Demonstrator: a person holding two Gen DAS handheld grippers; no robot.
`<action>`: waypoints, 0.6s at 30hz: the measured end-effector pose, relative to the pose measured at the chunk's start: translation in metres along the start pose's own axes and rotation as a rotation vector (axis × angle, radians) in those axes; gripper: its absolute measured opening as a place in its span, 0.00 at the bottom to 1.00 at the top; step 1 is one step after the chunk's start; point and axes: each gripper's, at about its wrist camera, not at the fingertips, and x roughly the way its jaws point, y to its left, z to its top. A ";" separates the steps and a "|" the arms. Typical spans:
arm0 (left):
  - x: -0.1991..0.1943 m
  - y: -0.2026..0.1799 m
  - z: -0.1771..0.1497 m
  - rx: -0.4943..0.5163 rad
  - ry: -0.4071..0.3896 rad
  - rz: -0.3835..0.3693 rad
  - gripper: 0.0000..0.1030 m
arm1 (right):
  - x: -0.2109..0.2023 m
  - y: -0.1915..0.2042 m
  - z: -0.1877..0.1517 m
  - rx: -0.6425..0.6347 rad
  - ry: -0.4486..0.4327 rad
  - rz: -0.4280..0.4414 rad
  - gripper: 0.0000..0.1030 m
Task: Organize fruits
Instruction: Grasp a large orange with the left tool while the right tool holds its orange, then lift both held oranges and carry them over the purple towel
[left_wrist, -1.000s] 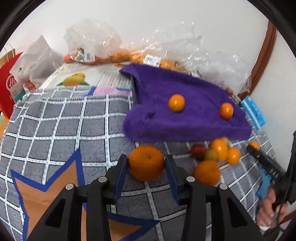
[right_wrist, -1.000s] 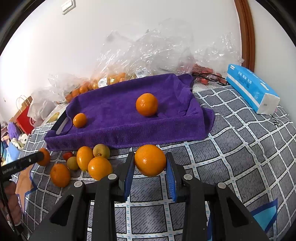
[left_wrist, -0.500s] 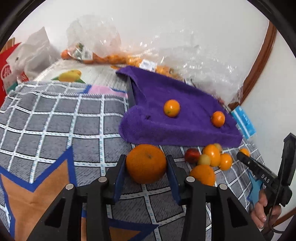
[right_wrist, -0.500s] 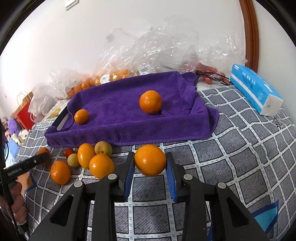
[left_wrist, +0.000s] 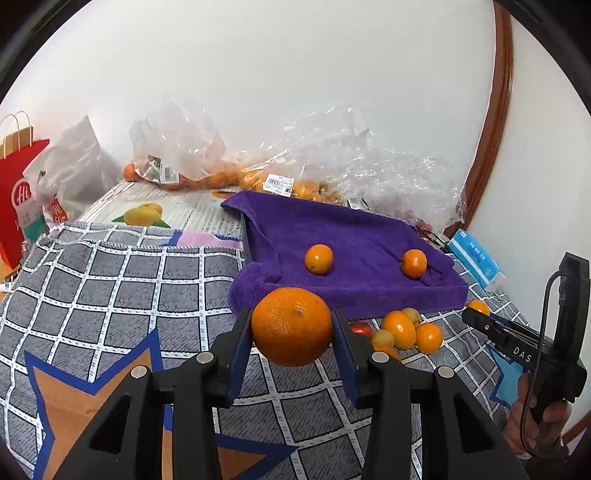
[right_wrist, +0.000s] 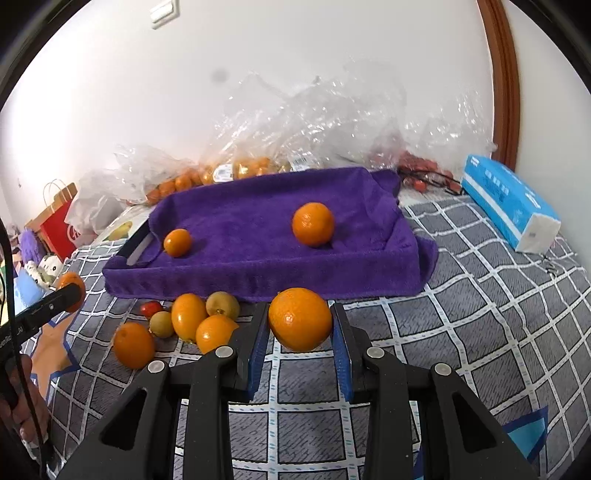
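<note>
Clamping one orange (left_wrist: 291, 326) between the left fingers (left_wrist: 238, 343), another orange (right_wrist: 300, 319) between the right fingers (right_wrist: 341, 343).

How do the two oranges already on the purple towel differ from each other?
Right wrist view: the left orange is smaller and sits near the towel's front-left corner; the right orange is clearly bigger and rests farther back, right of the middle. The left one looks smoother and glossier; the right shows a dimpled stem end. Both are orange, round and lie loose on the towel, apart from each other.
</note>
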 end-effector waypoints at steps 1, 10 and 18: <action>-0.001 -0.001 0.000 0.006 -0.005 -0.001 0.38 | -0.002 0.001 0.000 -0.003 -0.009 0.000 0.32; -0.008 -0.006 -0.001 0.027 -0.040 0.002 0.38 | -0.004 -0.003 0.000 0.029 -0.023 0.005 0.32; -0.011 -0.009 -0.001 0.037 -0.051 -0.008 0.39 | -0.012 -0.012 -0.001 0.069 -0.062 -0.015 0.32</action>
